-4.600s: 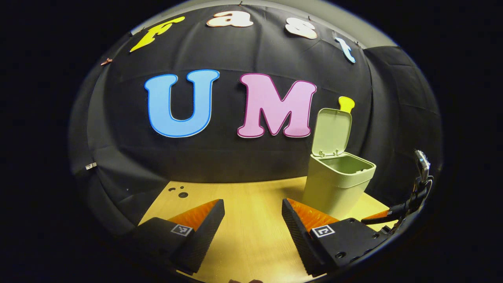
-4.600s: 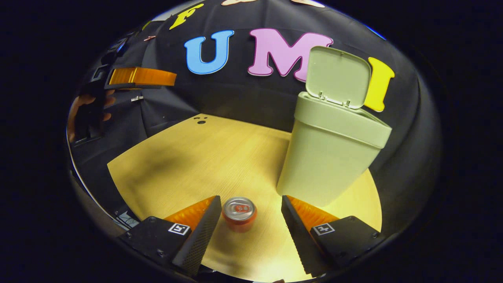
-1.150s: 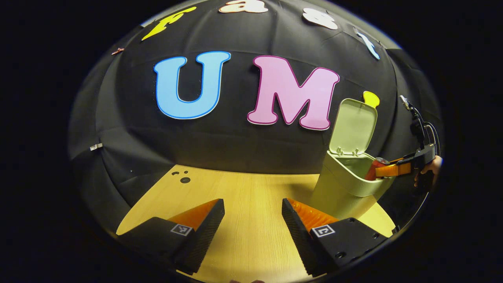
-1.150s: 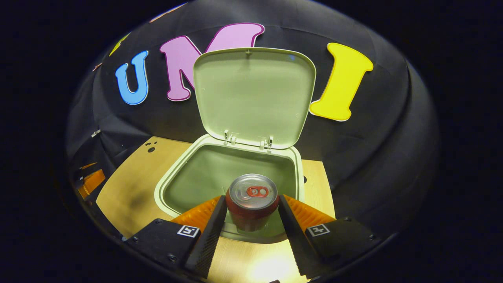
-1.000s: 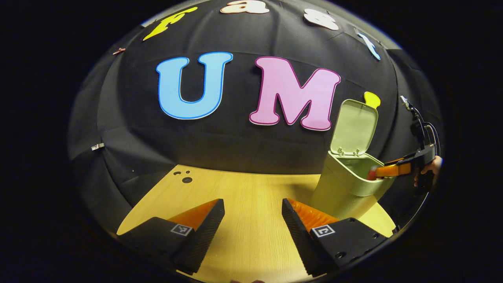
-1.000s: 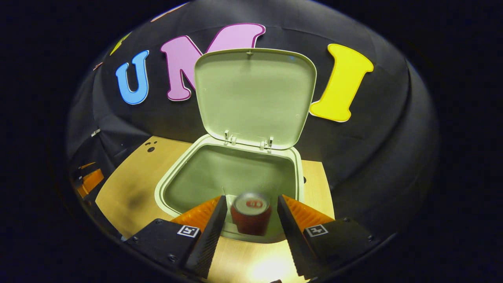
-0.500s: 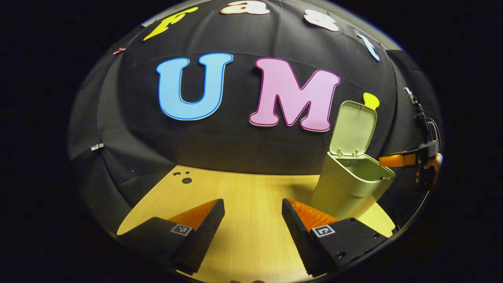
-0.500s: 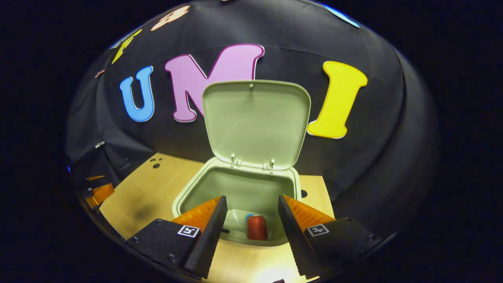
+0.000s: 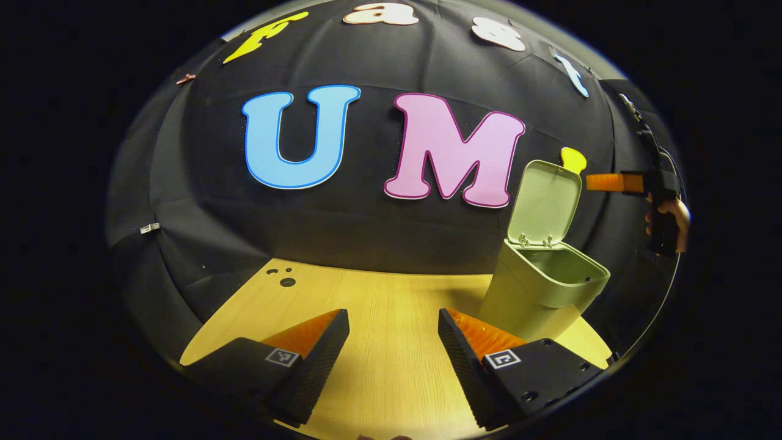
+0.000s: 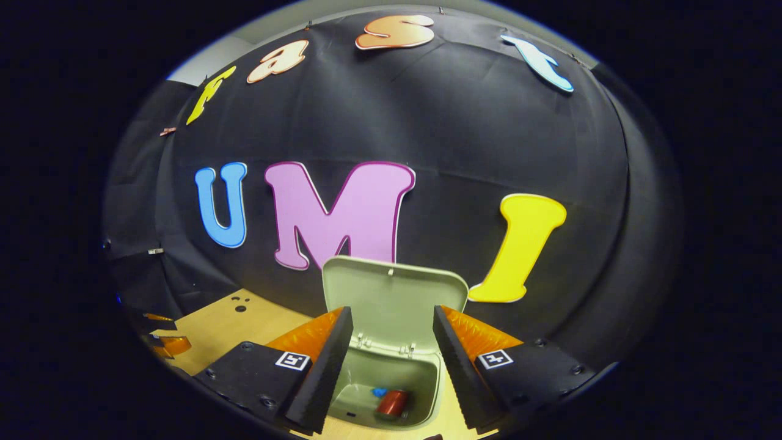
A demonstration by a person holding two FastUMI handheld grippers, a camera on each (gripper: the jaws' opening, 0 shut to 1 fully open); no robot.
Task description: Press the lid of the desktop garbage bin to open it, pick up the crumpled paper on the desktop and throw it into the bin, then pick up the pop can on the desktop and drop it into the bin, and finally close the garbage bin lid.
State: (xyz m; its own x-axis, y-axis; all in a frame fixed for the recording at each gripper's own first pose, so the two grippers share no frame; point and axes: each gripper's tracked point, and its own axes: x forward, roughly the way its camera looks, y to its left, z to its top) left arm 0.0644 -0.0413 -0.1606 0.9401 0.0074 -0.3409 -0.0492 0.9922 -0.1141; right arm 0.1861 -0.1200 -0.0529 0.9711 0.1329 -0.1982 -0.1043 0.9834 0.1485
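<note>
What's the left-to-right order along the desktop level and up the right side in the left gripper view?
Cable holes in the desktop → left gripper → green bin with its lid standing open → right gripper raised beside the lid → hand holding it.

Each gripper — the left gripper (image 9: 394,342) and the right gripper (image 10: 391,342) — has two wedge-shaped fingers (image 9: 317,360) with finely ribbed inner faces, set on flat dark blocks. Each block carries a small square black-and-white marker (image 9: 502,359) and round screw heads (image 9: 526,396). In the left gripper view, thin cables (image 9: 647,131) rise above the far gripper's dark handle — a hand (image 9: 669,214) wraps it.
</note>
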